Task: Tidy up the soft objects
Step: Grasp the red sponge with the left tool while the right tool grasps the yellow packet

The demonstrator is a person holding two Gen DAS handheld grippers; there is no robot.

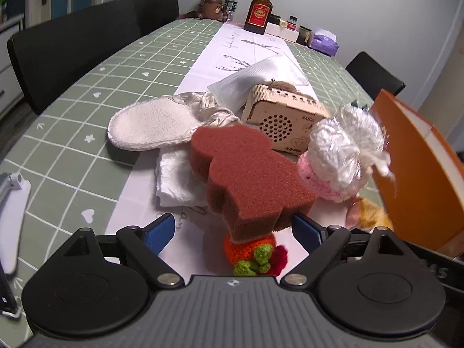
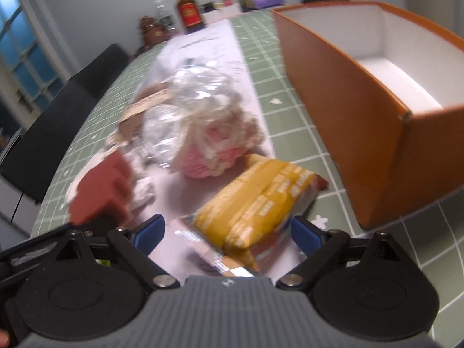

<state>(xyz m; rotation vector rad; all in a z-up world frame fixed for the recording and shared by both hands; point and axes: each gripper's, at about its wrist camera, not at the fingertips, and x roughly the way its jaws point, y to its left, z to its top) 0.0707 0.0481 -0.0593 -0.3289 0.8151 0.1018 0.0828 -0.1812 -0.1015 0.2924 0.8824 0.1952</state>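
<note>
left tool (image 1: 233, 233): jaws wide | right tool (image 2: 227, 233): jaws wide

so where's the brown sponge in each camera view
Left wrist view: the brown sponge fills the centre, its near end between the open left gripper fingers, over a crocheted orange toy.
Right wrist view: it sits at lower left, outside the right gripper, which frames a yellow packet.
Shared landmark: the orange box, at the right edge in the left view, upper right in the right view.
</note>
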